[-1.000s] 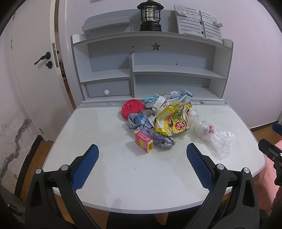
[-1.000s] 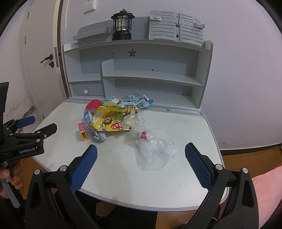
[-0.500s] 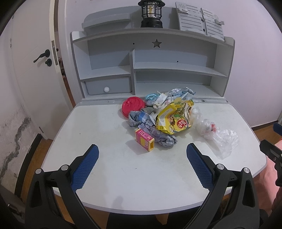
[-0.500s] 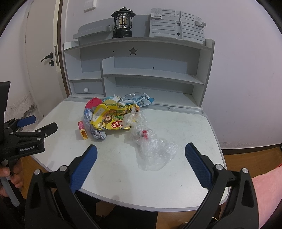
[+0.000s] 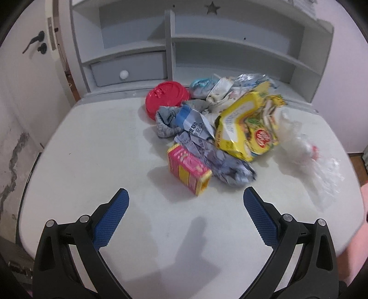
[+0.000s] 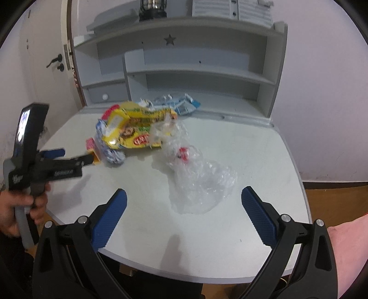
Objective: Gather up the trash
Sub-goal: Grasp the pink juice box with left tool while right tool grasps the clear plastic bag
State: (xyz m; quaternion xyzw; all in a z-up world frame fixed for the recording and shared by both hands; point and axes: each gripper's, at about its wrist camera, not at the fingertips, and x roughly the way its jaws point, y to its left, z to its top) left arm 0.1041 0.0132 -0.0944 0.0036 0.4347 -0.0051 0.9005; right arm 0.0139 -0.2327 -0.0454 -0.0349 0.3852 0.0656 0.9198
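Note:
A heap of trash lies on the white desk (image 5: 92, 147). In it are a pink and yellow carton (image 5: 188, 170), crumpled grey-blue wrappers (image 5: 207, 147), a yellow snack bag (image 5: 246, 128), a red lid (image 5: 166, 99) and a clear plastic bag (image 5: 310, 161). My left gripper (image 5: 185, 197) is open, just short of the carton. In the right wrist view my right gripper (image 6: 183, 196) is open, its fingers standing either side of the near end of the clear plastic bag (image 6: 197, 174). The left gripper (image 6: 69, 158) shows there too, held by a hand, close to the carton (image 6: 90, 145).
A grey shelf unit (image 5: 170, 46) with a small drawer (image 5: 128, 71) stands along the desk's back edge. A lantern (image 6: 151, 9) sits on top of it. A door with a black handle (image 5: 34, 43) is to the left. The desk's near edge lies under both grippers.
Both grippers have moved forward over the desk toward the trash. The left one has closed in on the carton, the right one on the clear bag. Both stay open.

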